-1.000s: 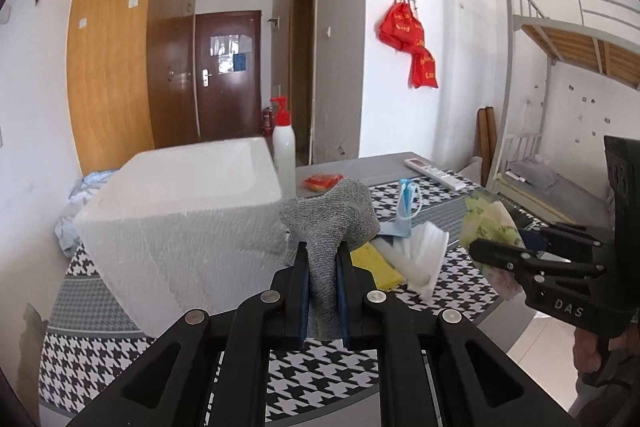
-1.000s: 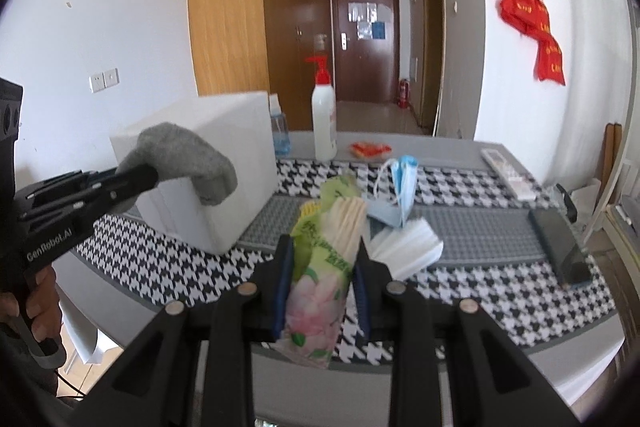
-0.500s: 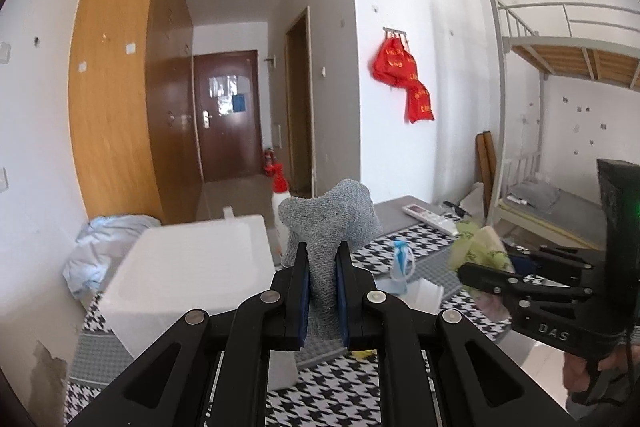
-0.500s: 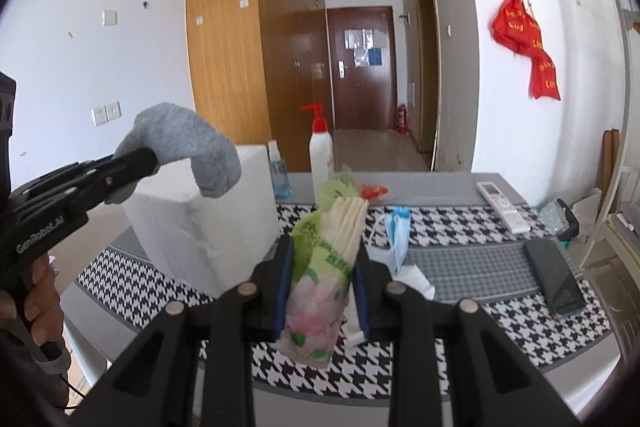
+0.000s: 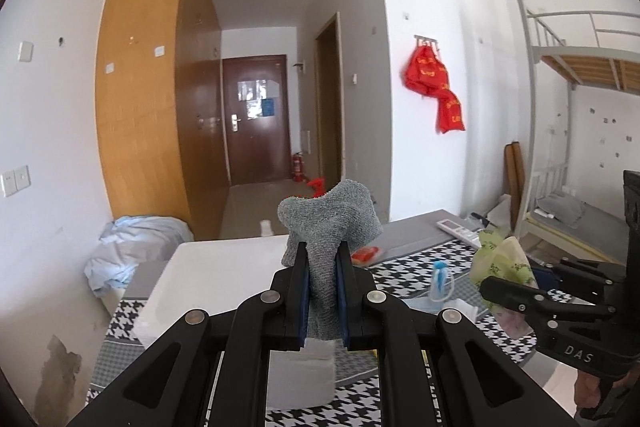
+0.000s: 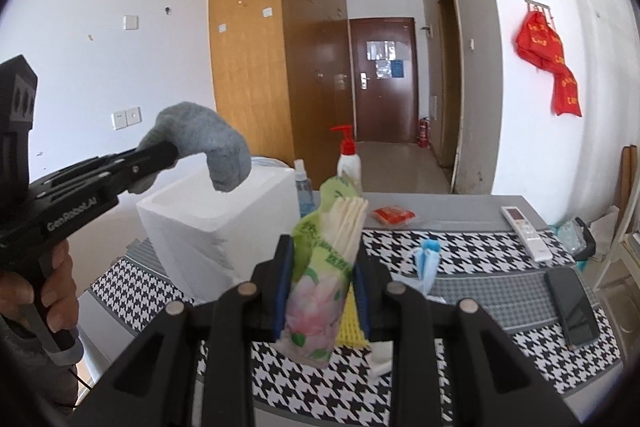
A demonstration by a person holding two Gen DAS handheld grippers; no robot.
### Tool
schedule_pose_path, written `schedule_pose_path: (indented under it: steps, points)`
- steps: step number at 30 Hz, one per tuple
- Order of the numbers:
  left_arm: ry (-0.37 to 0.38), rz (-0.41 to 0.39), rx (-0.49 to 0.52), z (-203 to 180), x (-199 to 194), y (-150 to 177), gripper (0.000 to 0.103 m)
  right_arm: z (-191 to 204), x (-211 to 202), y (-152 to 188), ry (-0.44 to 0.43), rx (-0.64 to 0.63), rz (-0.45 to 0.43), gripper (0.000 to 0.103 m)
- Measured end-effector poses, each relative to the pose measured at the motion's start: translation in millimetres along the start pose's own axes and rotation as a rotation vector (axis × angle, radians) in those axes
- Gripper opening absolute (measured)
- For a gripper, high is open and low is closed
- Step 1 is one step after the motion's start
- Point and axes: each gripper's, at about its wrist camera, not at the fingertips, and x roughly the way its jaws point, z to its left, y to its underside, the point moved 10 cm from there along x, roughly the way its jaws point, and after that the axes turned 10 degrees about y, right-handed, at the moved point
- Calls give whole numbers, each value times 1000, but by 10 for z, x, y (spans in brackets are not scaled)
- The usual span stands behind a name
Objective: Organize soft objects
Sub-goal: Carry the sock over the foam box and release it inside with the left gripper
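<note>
My left gripper is shut on a grey sock and holds it high above the open white foam box. In the right wrist view the sock droops over the box from the left gripper. My right gripper is shut on a green floral tissue pack, held above the table to the right of the box. The pack also shows in the left wrist view. A blue face mask and a yellow cloth lie on the table.
A houndstooth and grey mat covers the table. On it are a red-pump bottle, a blue spray bottle, a red packet, a remote and a phone. A bunk bed stands at the right.
Both grippers have risen with their loads. The sock now hangs higher above the foam box, and the tissue pack has lifted further off the table.
</note>
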Motion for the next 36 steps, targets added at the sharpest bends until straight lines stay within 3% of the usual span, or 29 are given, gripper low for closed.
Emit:
schedule_pose_path:
  steps: [16, 36]
  points:
    - [-104, 55, -79, 481, 145, 86, 12, 426, 273, -69, -101, -52, 25, 32]
    - [-144, 178, -152, 891, 567, 305, 15, 526, 377, -93, -64, -76, 50, 32]
